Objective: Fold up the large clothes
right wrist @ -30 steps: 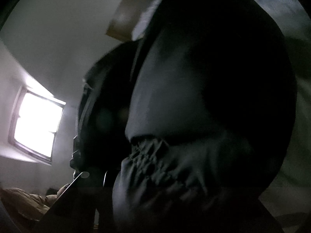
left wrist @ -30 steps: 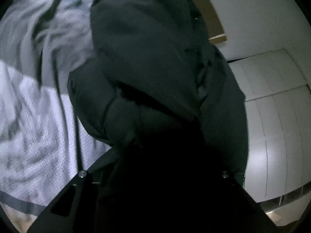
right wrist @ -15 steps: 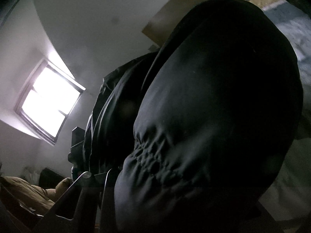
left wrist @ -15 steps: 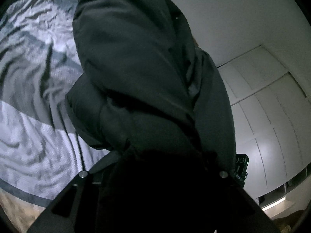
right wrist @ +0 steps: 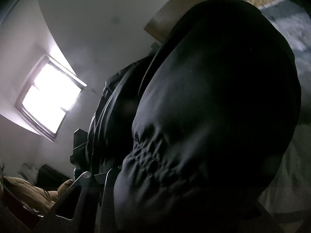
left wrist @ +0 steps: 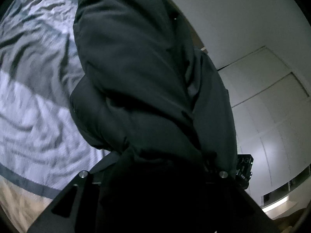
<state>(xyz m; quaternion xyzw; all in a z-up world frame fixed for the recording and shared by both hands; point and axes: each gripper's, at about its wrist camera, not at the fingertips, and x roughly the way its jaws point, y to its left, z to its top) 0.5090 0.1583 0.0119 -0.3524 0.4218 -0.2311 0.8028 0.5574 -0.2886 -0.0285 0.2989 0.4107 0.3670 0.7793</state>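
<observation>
A large dark padded jacket [left wrist: 140,81] fills the left wrist view, draped over my left gripper [left wrist: 153,176] and hanging in the air above the bed. Its fabric hides the fingertips; the left gripper is shut on the jacket. In the right wrist view the same jacket [right wrist: 213,116] bulges over my right gripper [right wrist: 155,178], with an elastic gathered cuff or hem [right wrist: 147,155] bunched at the fingers. The right gripper is shut on the jacket. The other gripper [left wrist: 243,170] shows past the jacket's edge in the left wrist view.
A bed with a rumpled grey and white cover [left wrist: 33,97] lies below on the left. White wardrobe doors [left wrist: 272,106] stand on the right. A bright window [right wrist: 48,101] is in the wall, and tan bedding [right wrist: 29,192] lies below it.
Both grippers have kept their hold on the jacket and tilted with it. The bed shifted in the left view and the window slid up and right in the right view.
</observation>
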